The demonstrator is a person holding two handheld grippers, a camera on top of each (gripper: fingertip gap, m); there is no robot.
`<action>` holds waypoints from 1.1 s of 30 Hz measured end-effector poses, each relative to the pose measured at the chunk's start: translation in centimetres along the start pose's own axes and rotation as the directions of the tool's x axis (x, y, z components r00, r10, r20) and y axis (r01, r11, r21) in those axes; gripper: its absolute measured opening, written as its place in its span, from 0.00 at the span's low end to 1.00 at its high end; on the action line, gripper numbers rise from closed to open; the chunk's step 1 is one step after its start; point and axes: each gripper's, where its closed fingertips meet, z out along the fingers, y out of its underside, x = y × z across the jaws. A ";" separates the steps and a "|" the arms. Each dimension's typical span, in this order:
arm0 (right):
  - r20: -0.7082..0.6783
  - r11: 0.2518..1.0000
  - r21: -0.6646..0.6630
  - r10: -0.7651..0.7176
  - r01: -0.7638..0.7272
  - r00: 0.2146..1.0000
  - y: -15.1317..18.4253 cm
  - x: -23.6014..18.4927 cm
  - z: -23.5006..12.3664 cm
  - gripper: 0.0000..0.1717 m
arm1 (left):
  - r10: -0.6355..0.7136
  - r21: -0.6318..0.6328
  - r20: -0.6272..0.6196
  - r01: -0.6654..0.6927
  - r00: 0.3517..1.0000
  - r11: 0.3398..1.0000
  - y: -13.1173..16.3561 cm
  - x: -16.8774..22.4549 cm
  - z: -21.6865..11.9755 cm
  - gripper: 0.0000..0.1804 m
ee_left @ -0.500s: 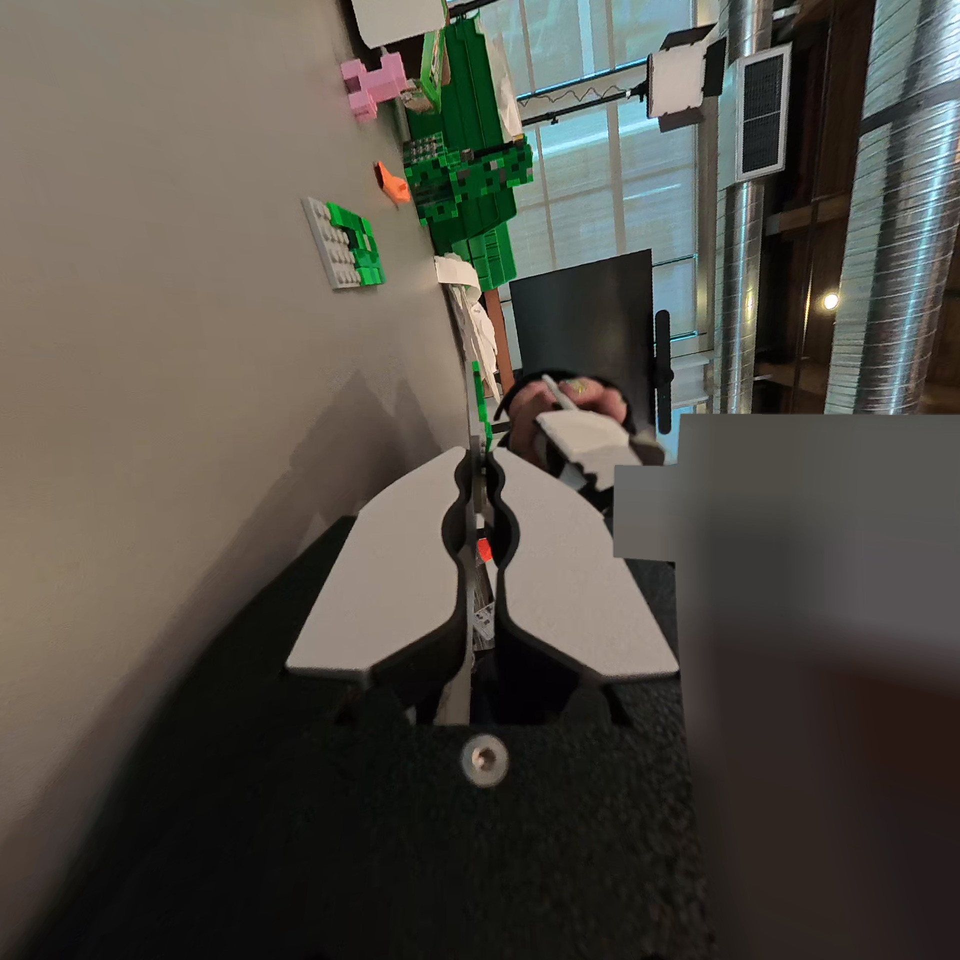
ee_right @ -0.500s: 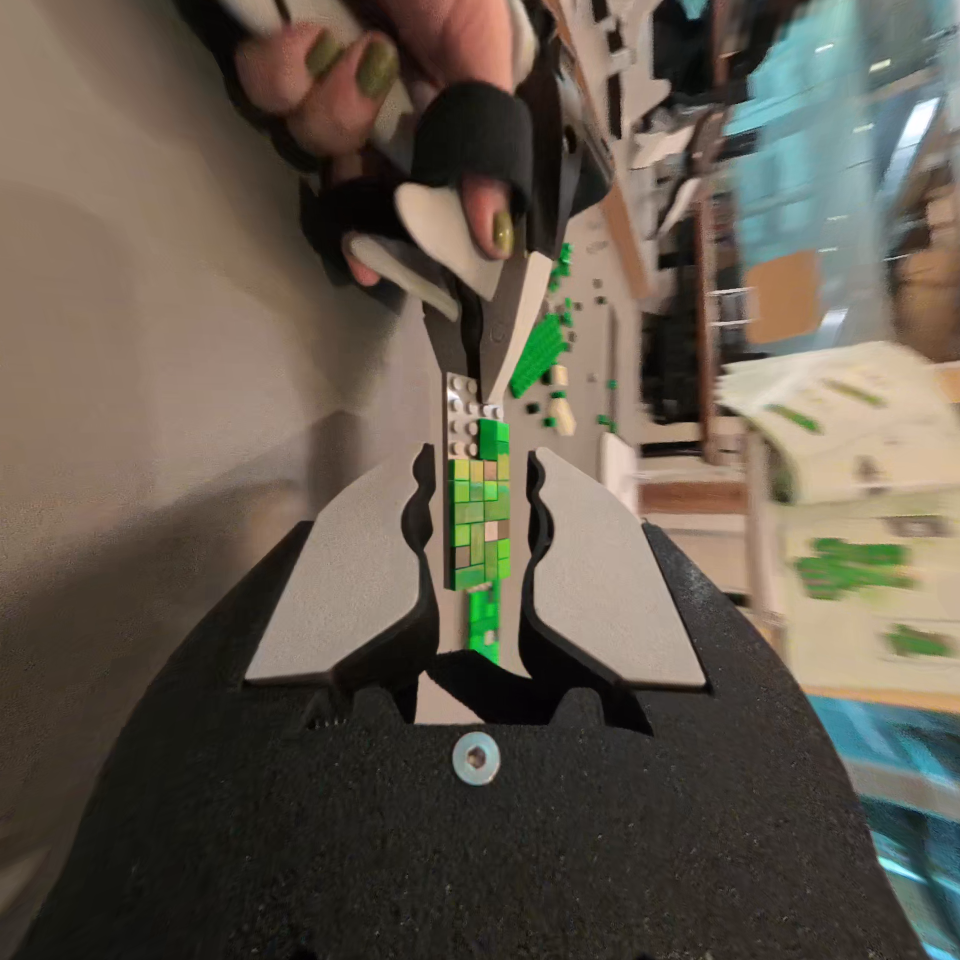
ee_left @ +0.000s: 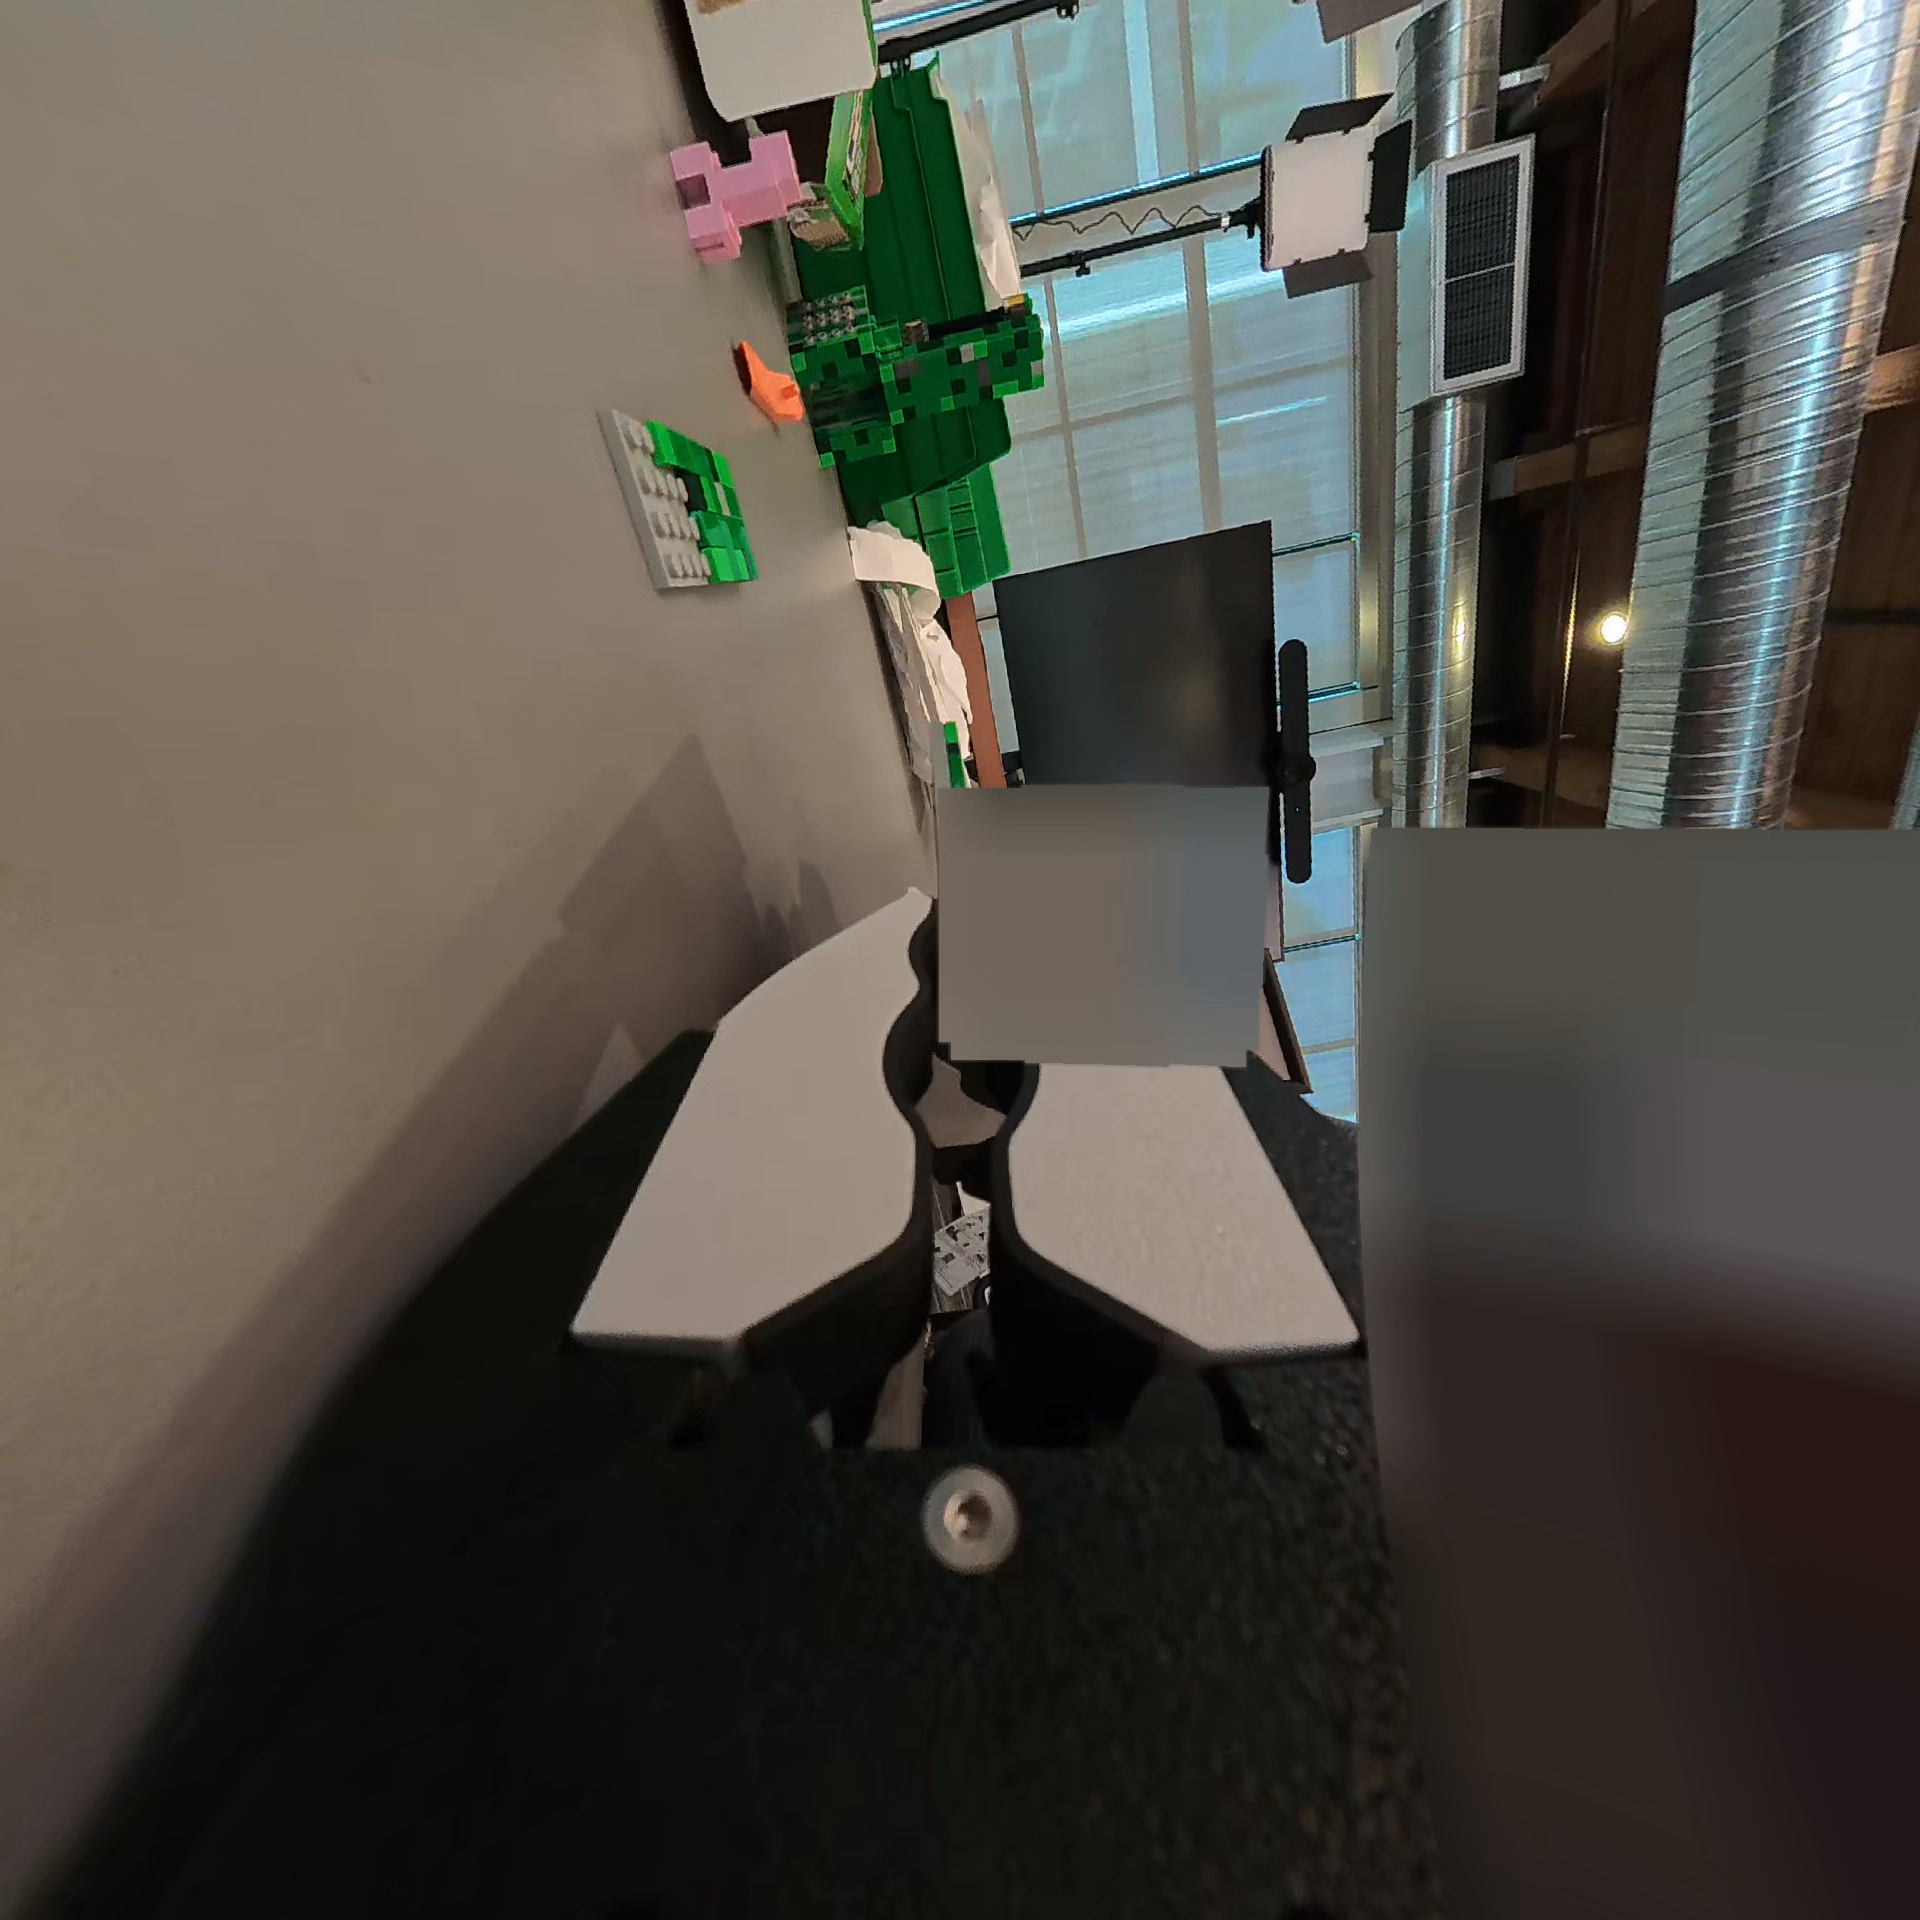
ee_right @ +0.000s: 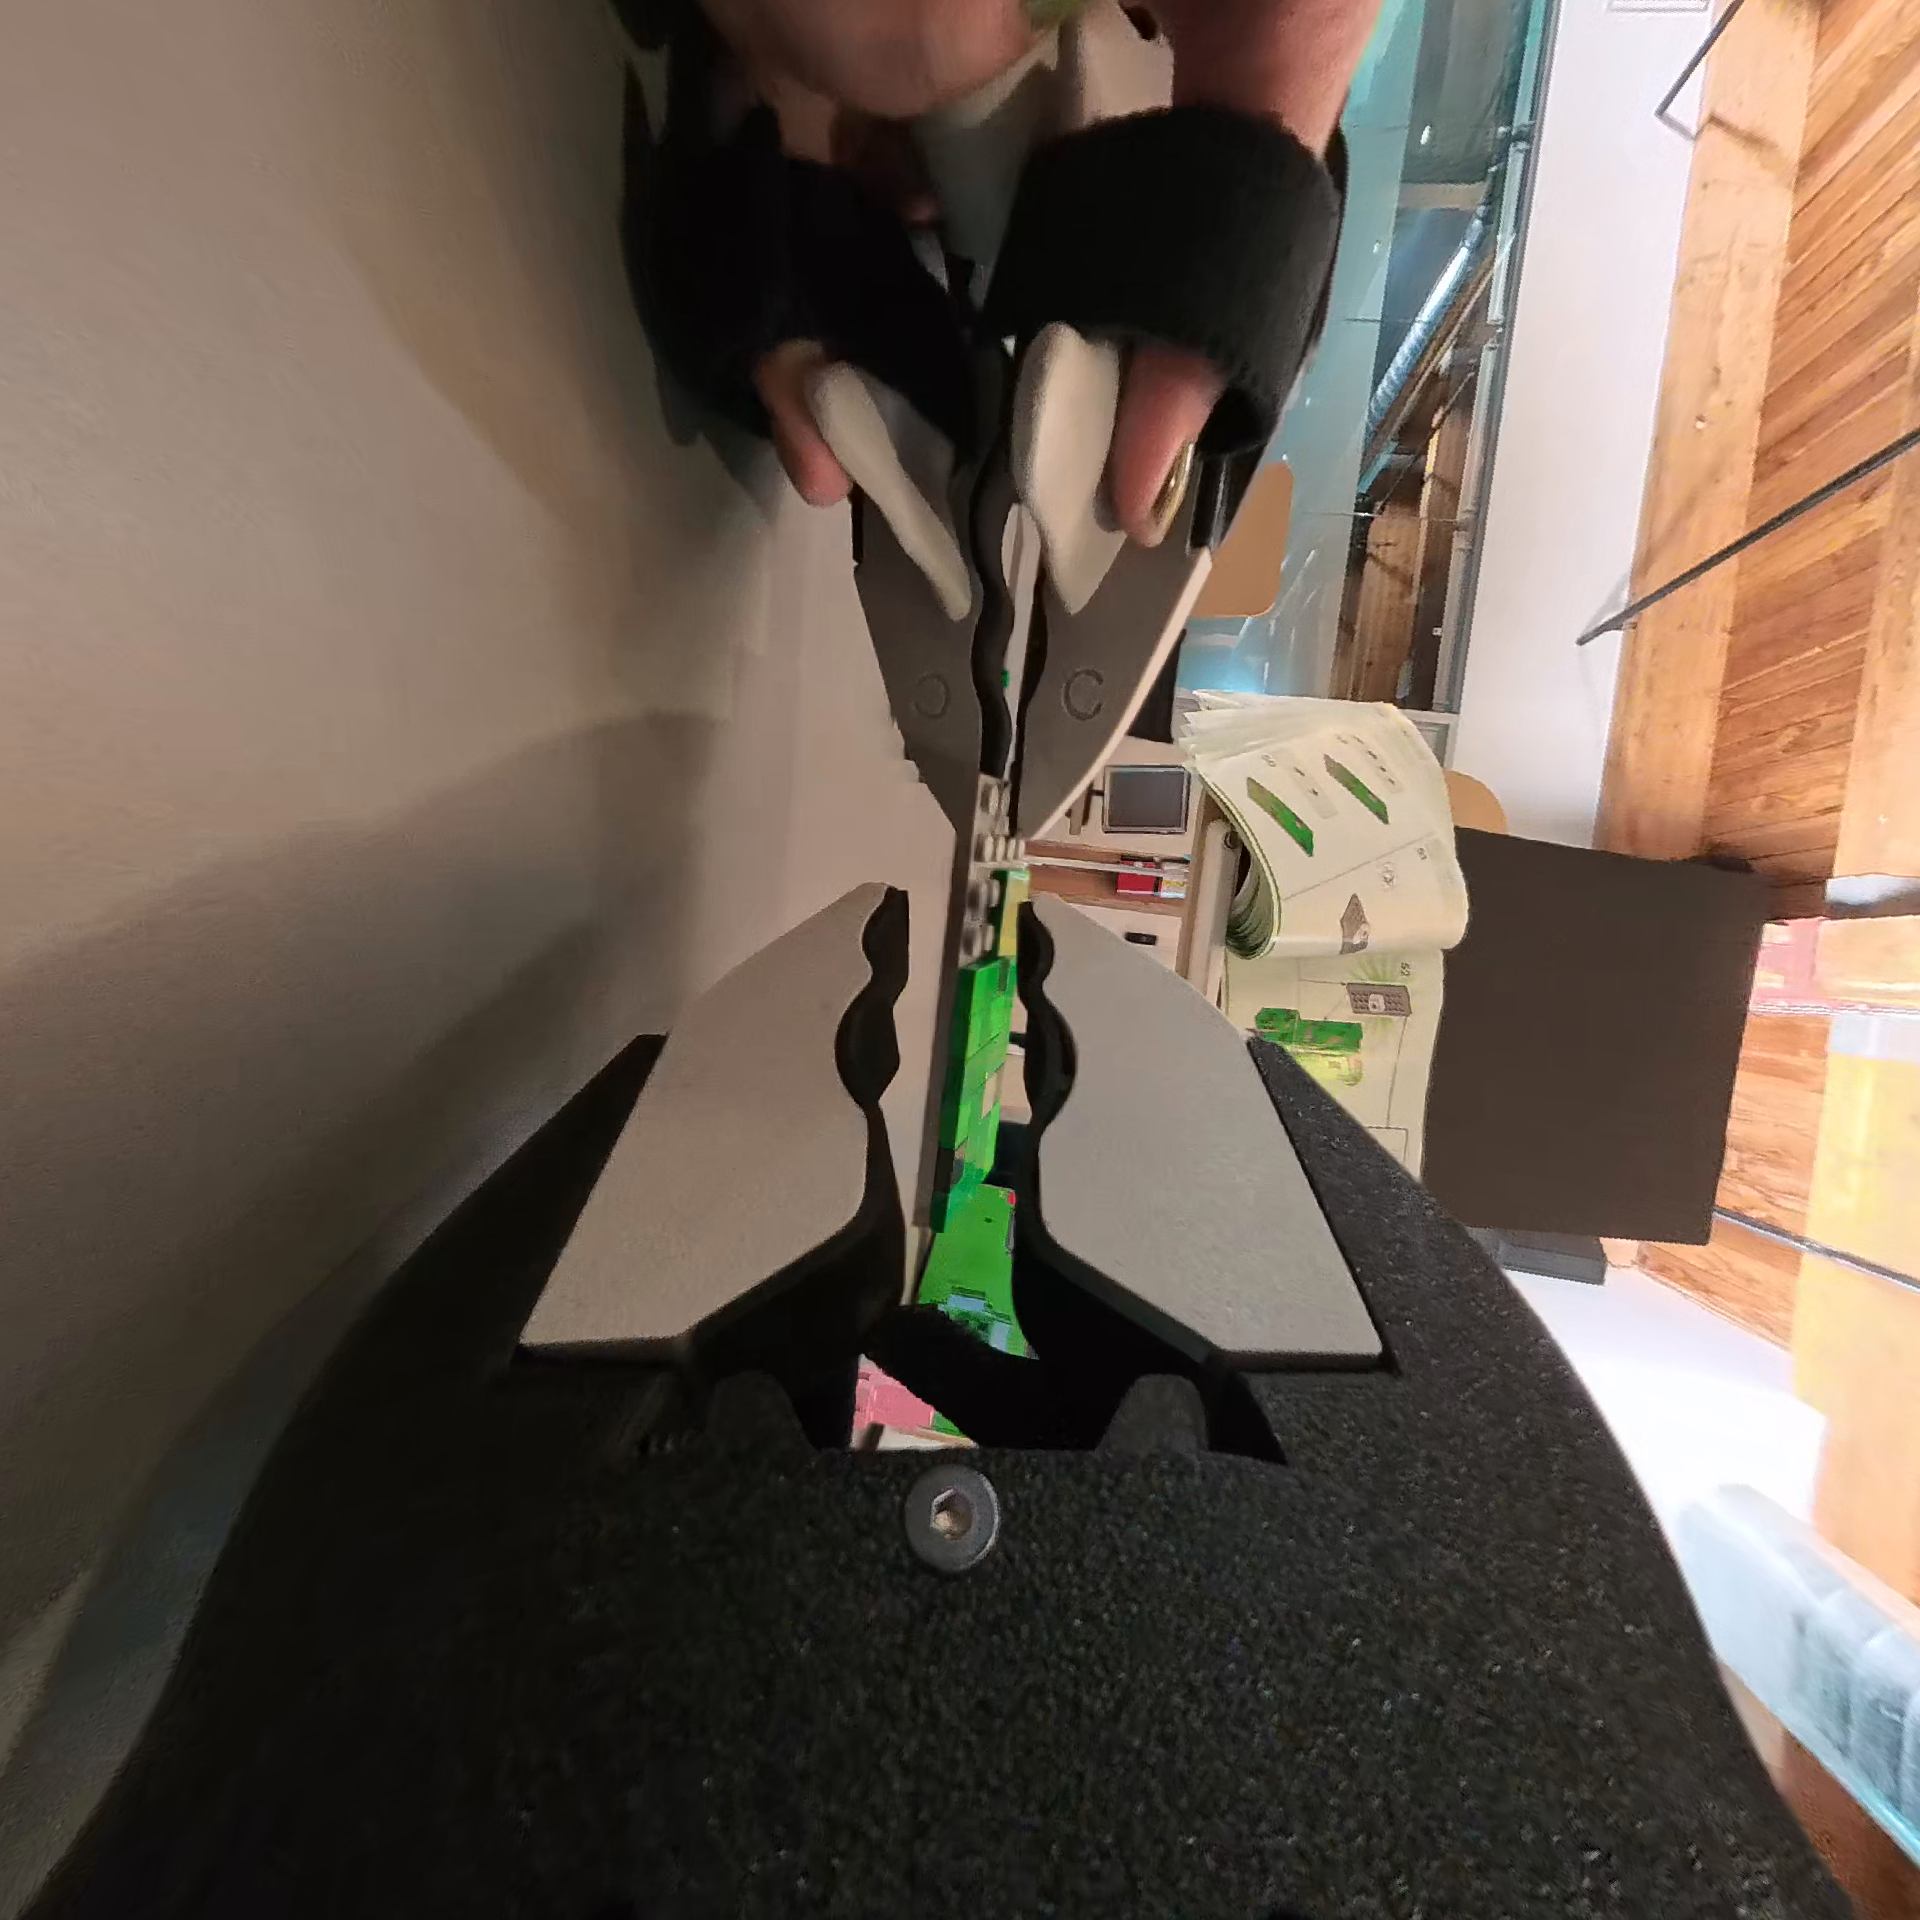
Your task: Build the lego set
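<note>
**Grey plate on edge, gripped at one end, flanked at the other**

- Left gripper [ee_right: 1003,800]: seen from the right wrist view, pinched onto the far end of a grey studded plate [ee_right: 940,1039]. The plate is on edge above the table [ee_right: 312,727].
- Green tiles [ee_right: 982,1018] cover the plate's near part; bare studs show at the far end.
- Right gripper [ee_right: 961,914]: jaws spread either side of the tiled end. There is a clear gap on the plate's bare side. The other pad is close to the tiles; contact is not certain.
- Nearby: an open instruction booklet [ee_right: 1340,831].
- In the left wrist view, the left gripper's own tips are hidden.
- Well apart on the table: another partly tiled plate [ee_left: 681,499], a pink brick figure [ee_left: 732,192], an orange piece [ee_left: 769,384].
</note>
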 end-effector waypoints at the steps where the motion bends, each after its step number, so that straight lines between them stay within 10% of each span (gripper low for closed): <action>1: 0.002 1.000 -0.007 -0.006 0.006 1.000 0.0 -0.2 0.1 0.11 | 0.000 -0.003 -0.002 0.000 1.000 1.000 0.0 0.0 0.0 0.02; 33: 0.019 0.998 0.043 0.036 -0.036 0.999 0.5 0.6 0.1 0.04 | 0.011 -0.059 0.030 -0.010 0.999 0.998 1.0 -0.4 0.5 0.03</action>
